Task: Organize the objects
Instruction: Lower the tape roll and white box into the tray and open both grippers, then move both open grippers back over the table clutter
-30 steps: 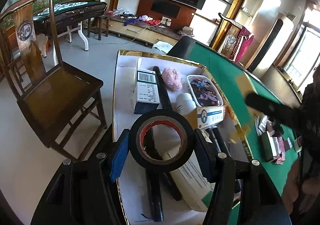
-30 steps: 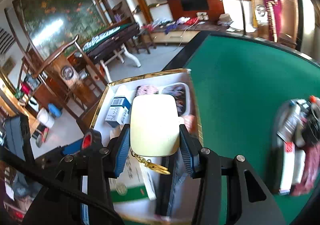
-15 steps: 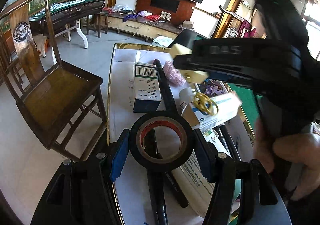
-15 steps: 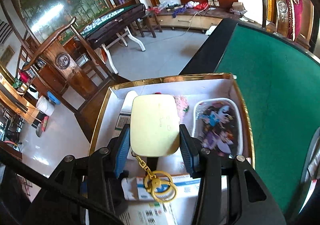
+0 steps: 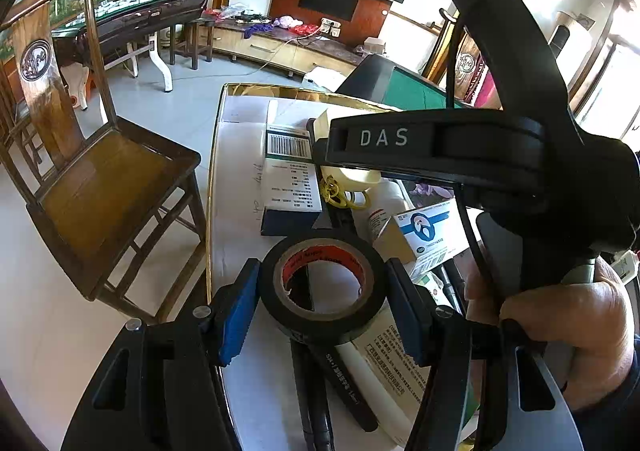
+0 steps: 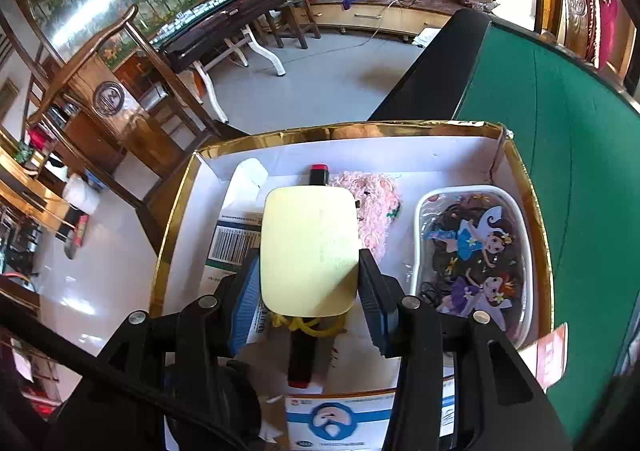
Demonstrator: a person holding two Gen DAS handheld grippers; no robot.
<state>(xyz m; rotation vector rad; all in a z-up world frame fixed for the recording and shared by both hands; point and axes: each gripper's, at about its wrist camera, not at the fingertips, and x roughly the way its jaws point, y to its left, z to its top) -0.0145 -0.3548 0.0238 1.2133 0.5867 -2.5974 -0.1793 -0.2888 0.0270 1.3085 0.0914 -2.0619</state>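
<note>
Green felt table [image 6: 560, 139] in a living room, with a gold-rimmed white box [image 6: 400, 149] set on its near edge; a wooden chair [image 5: 100, 187] is seen beside the box on the tiled floor. Inside the box, a pale yellow case [image 6: 308, 251] is clamped between the pads of the right gripper [image 6: 308, 291], jaws closed on its two long sides, and it is held just above the box contents (a yellow key ring [image 6: 304, 325] hangs from its near end). Under it, a black stick with a red cap [image 6: 319, 171] is laid lengthwise, a barcoded carton [image 6: 234, 239] is placed to its left, a pink fluffy item [image 6: 372, 207] to its right, and a white tray with cartoon fairy print [image 6: 472, 251] against the right wall. A blue-and-white carton [image 6: 332, 423] is seen at the near end. From the left wrist view, a black tape roll [image 5: 322, 287] with a red inner core is gripped by the left gripper [image 5: 322, 303], blue pads pressed on both sides, held over the near part of the box above black pens [image 5: 344, 383]. The right gripper body (marked DAS) [image 5: 440, 143] is seen crossing that view, held by a hand [image 5: 560, 327] at the lower right.
</note>
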